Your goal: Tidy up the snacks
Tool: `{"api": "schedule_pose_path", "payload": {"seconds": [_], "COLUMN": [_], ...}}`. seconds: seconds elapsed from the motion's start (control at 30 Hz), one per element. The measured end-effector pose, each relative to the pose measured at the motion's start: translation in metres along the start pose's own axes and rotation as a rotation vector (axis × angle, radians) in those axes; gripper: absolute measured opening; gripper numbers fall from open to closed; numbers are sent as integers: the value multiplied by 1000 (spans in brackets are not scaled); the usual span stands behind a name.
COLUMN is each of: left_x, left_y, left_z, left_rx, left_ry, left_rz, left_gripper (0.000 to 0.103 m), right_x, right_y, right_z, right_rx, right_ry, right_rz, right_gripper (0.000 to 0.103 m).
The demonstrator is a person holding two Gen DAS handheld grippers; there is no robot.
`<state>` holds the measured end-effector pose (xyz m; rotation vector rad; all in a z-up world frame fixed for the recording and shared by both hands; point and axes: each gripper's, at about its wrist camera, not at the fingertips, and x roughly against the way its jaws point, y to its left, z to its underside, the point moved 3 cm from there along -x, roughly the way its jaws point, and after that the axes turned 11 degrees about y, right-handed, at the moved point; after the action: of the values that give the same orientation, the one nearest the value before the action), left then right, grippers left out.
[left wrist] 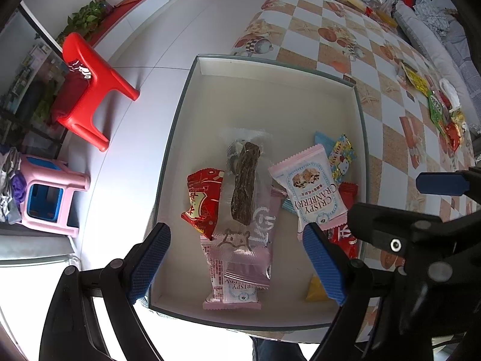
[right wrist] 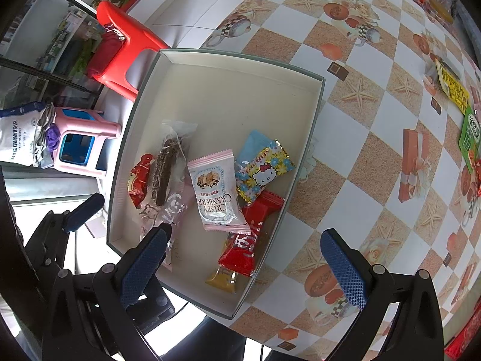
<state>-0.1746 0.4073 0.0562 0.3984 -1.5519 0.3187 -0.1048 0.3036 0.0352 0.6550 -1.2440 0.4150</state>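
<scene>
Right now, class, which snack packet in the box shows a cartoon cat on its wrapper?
The Hello Kitty packet, yellow with flowers, by the box's right wall beside the pink Crispy Cranberry packet. No other wrapper shows a cat.

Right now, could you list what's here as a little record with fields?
container: open box on a checkered tablecloth
in box: Crispy Cranberry packet, Hello Kitty packet, dark bar in clear wrap, red packets
still outside: snack bags further along the table
left gripper: open, empty, above the box
right gripper: open, empty
</scene>
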Motion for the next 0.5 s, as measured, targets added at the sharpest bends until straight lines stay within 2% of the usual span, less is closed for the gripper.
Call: {"api": "schedule_pose_path", "payload": {"seconds": [0.5], "left_x": [0], "left_y": [1], "left_z": [1], "left_rx": [10], "left_ry": [2], "left_rz": [-15], "left_gripper": [92], "right_x": [3], "right_y": [8], "right_z": [4], "right_rx": [30], "right_ry": [-12], "right_rz": [30], "right_gripper": [103]}}
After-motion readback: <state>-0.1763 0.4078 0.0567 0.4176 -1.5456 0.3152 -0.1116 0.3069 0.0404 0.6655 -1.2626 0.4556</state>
